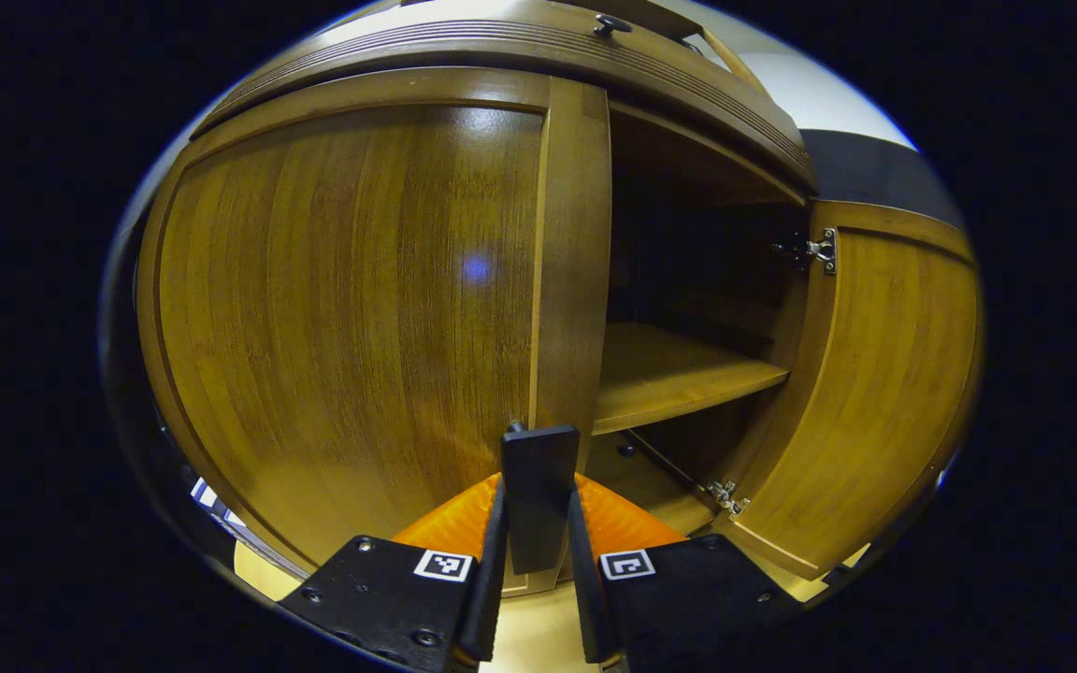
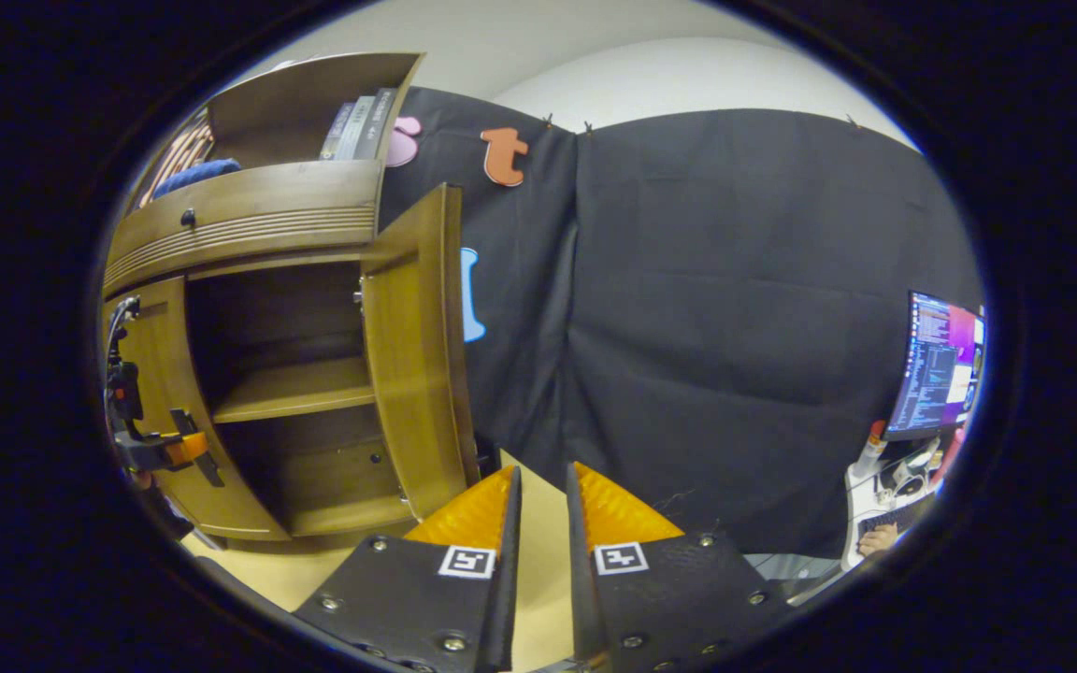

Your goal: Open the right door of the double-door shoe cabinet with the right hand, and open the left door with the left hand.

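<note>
The left door's handle (image 1: 538,495) is clamped between the left gripper (image 1: 538,551) fingers; the right gripper (image 2: 543,505), nearly closed, is held empty beside the opened right door (image 2: 417,355).

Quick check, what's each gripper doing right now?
Left gripper: shut on the left door's black handle.
Right gripper: jaws nearly together, holding nothing, clear of the open right door.

Left gripper (image 1: 538,523) clamped; right gripper (image 2: 543,523) fingers nearly closed, empty.
</note>
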{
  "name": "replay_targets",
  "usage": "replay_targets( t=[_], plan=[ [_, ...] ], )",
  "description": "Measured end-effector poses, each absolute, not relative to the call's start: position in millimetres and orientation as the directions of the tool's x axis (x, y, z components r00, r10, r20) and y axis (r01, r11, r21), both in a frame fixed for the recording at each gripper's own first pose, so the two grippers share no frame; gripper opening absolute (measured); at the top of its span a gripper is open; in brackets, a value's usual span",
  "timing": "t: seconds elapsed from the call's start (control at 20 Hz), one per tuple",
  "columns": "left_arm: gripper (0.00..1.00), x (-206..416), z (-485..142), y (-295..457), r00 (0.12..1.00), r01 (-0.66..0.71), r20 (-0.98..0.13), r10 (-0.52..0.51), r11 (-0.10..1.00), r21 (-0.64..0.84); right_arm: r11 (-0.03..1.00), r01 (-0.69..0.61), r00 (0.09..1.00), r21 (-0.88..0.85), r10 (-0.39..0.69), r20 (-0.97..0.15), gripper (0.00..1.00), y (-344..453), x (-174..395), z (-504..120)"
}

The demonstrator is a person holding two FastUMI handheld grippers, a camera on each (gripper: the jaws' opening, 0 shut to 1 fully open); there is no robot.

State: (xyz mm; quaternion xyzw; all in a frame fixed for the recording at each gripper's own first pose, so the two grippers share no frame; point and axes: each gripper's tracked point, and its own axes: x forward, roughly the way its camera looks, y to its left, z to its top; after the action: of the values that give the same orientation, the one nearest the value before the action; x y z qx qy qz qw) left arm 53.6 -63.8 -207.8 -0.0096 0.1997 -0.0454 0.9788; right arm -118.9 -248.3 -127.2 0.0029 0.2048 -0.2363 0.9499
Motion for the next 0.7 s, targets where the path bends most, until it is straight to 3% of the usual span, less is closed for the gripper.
replay_targets(
  t=[0.7],
  plan=[
    [0.32, 5.5, -195.8, -65.7, 0.918, 0.126, -0.371, -0.142, 0.99, -0.068, 0.942, 0.333, 0.869, -0.033, -0.32, -0.377, 0.24, -206.4, -101.2, -123.0]
  ],
)
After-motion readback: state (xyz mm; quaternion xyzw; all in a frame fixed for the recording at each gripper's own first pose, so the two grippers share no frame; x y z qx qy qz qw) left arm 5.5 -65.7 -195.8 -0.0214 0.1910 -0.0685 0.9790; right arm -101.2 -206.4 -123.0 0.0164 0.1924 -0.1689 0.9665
